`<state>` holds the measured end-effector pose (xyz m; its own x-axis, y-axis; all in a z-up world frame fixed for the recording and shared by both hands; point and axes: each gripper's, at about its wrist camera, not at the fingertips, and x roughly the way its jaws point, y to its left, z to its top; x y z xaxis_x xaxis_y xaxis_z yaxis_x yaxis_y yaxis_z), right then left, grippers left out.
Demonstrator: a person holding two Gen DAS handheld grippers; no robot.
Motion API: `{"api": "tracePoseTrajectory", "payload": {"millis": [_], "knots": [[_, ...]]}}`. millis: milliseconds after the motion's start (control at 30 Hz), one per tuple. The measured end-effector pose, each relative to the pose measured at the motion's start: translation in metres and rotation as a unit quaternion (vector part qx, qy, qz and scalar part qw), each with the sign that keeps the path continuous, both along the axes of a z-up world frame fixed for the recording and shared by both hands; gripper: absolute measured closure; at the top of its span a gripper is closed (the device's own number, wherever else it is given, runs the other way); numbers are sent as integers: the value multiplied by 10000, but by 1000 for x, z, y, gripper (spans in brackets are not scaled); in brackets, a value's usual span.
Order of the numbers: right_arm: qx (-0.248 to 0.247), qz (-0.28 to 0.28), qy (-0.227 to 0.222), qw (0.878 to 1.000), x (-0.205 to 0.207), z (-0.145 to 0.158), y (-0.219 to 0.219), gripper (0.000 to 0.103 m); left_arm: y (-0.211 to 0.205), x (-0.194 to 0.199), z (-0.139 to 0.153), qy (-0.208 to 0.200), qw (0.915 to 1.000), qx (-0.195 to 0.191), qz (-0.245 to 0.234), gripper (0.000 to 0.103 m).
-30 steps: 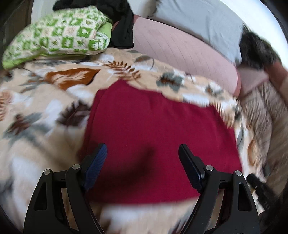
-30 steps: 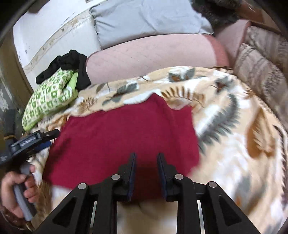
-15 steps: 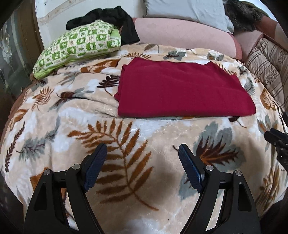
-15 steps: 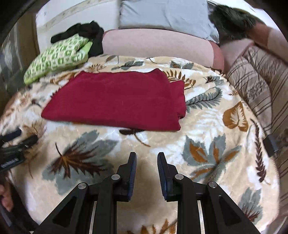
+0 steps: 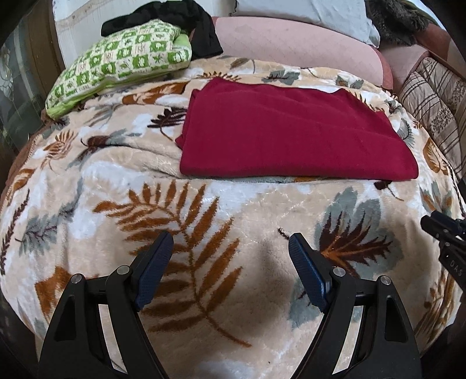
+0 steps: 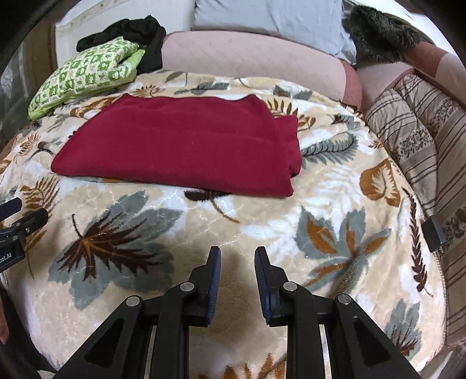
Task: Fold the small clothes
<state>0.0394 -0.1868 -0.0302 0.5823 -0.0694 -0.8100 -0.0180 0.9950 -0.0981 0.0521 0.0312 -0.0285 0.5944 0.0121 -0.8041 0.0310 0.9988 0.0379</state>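
A folded garment (image 5: 291, 131) lies flat on the blanket (image 5: 204, 218), toward its far edge. A patterned cushion (image 5: 122, 61) rests at the far left corner, with dark clothes (image 5: 186, 17) heaped behind it. A long bolster (image 5: 297, 43) runs along the far edge, and a striped cushion (image 6: 422, 140) flanks the right edge.

A bed filled the scene, covered by a plush cream blanket (image 5: 204, 204) printed with brown and grey leaves. At its far side lay a long pink bolster (image 5: 291, 43), a grey pillow (image 6: 271, 14) and, to the left, a green checked pillow (image 5: 122, 64) against a white wall (image 6: 70, 35). A striped quilt (image 6: 422, 131) ran along the right.
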Motion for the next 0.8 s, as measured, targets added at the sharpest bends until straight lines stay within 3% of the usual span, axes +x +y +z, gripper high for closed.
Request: {"api": "tracePoseTrajectory", "payload": {"millis": [333, 467, 567, 667, 733, 800], "knots": [[67, 167, 7, 9998, 13, -6, 19, 81, -7, 10, -10, 178, 9998, -65, -50, 21], [233, 59, -19, 9997, 15, -5, 15, 81, 1, 14, -13, 299, 9989, -347, 80, 21], [867, -342, -153, 9955, 17, 1, -10, 81, 15, 18, -13, 351, 9967, -659, 315, 21], [1586, -748, -487, 9833, 17, 13, -46, 81, 37, 22, -5, 257, 9898, -1299, 525, 21], [2266, -965, -639, 9671, 23, 17, -79, 78, 53, 28, -4, 228, 9789, -1926, 647, 21], [3010, -1234, -687, 9431, 31, 12, -113, 71, 65, 34, -7, 283, 9657, -2453, 805, 21]]}}
